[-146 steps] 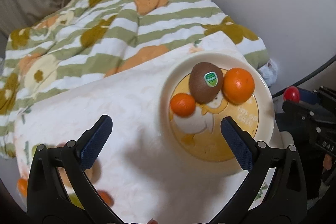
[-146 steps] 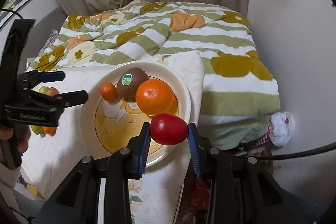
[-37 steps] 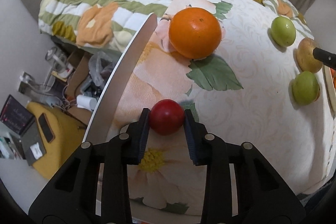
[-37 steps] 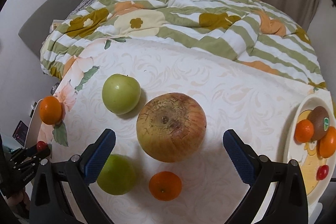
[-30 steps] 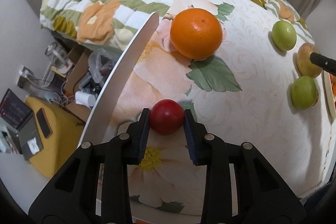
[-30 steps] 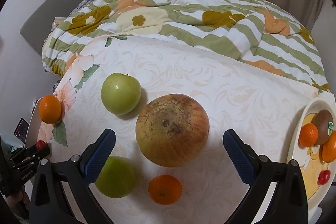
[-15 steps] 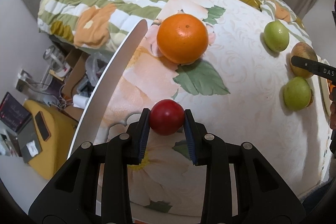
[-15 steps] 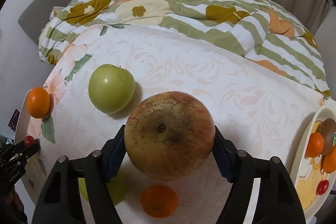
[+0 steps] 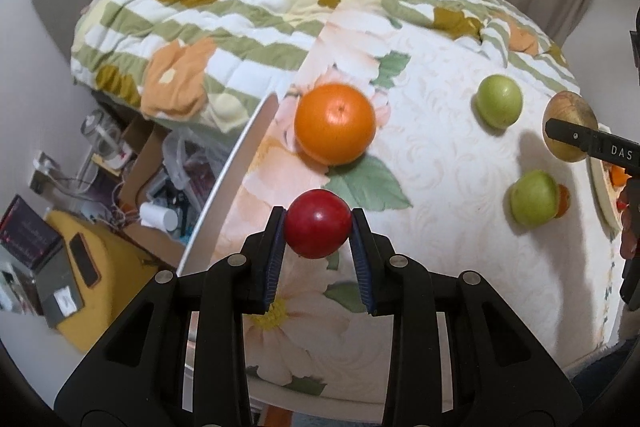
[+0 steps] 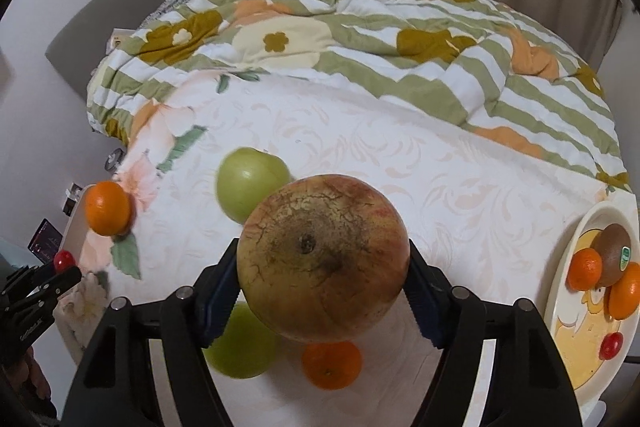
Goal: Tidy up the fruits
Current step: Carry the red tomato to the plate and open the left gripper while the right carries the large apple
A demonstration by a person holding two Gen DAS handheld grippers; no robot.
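Note:
My left gripper (image 9: 318,229) is shut on a small red tomato (image 9: 318,229), held above the table's left end; it also shows far left in the right wrist view (image 10: 64,260). My right gripper (image 10: 324,267) is shut on a large russet apple (image 10: 323,269) and holds it above the tablecloth. On the cloth lie a big orange (image 9: 335,123), two green apples (image 9: 499,100) (image 9: 534,198) and a small orange (image 10: 332,364). The cream plate (image 10: 560,291) at right holds a kiwi (image 10: 613,253), two oranges (image 10: 585,269) and a small tomato (image 10: 611,345).
A floral tablecloth (image 9: 440,211) covers the table, whose white edge (image 9: 228,183) drops off at left to floor clutter (image 9: 152,187). A striped floral quilt (image 10: 360,39) on the bed lies behind the table.
My right gripper has closed on the large russet apple and lifted it off the cloth. My left gripper has kept the tomato and drifted slightly back from the big orange.

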